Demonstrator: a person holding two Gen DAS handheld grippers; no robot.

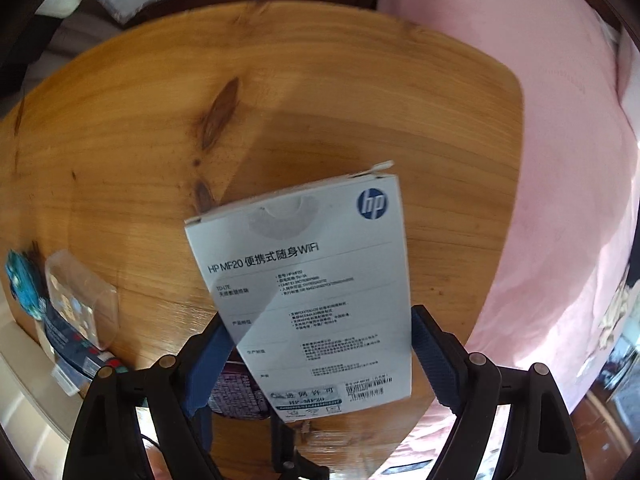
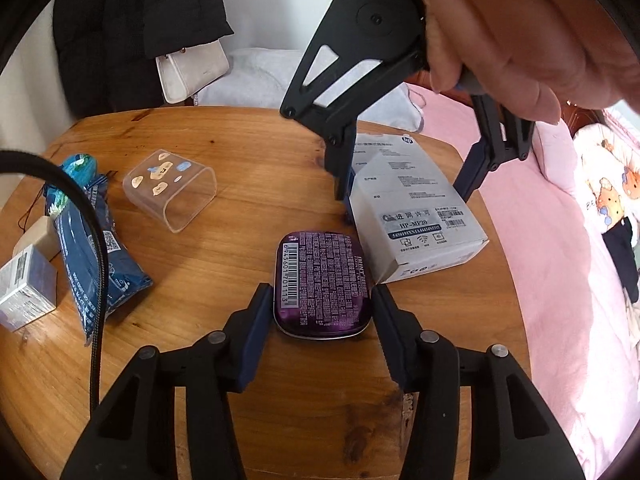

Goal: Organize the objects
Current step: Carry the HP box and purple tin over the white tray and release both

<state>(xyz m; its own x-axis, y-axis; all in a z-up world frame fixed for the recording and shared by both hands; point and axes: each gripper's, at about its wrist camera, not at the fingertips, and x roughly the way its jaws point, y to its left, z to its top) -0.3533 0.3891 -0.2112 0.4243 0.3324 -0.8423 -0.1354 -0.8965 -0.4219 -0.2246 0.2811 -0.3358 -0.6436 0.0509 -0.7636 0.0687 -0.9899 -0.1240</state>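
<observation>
A: Two grippers work here. At the far left of the round wooden table (image 2: 224, 132) lie a small white carton (image 2: 24, 288), a blue snack packet (image 2: 92, 248) and a clear plastic case (image 2: 172, 188), untouched. What is the step?

B: I think it is placing the white HP WiFi box (image 2: 416, 216). The left gripper (image 1: 320, 360) holds it between both fingers, tilted, its near edge beside the purple mint tin (image 2: 320, 280). Better to lower it flat before letting go.

A: And the right gripper (image 2: 320, 320)?

B: Its jaws stand apart around the tin; I cannot tell whether the pads touch it. The box's underside is hidden, and its small print is too blurred to read.
</observation>
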